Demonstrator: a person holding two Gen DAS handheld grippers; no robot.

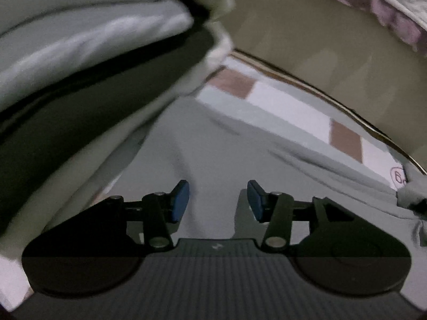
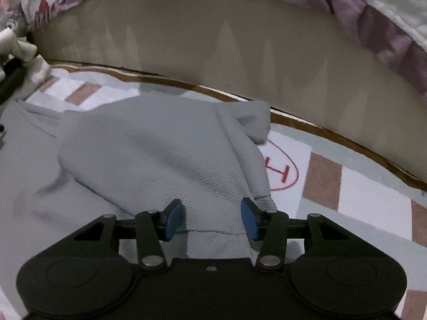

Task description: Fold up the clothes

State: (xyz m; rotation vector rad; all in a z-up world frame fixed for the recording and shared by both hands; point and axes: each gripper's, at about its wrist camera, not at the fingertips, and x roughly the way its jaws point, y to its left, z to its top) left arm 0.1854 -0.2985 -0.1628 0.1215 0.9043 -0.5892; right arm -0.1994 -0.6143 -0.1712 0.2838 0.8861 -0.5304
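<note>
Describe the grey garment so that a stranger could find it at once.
On the checked brown-and-white mat, beside the red circled letter, lies the grey garment. It alone is plain grey with a waffle texture.

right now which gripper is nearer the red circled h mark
Right. The right gripper sits just left of the red circled H mark; the left gripper's view doesn't show it.
</note>
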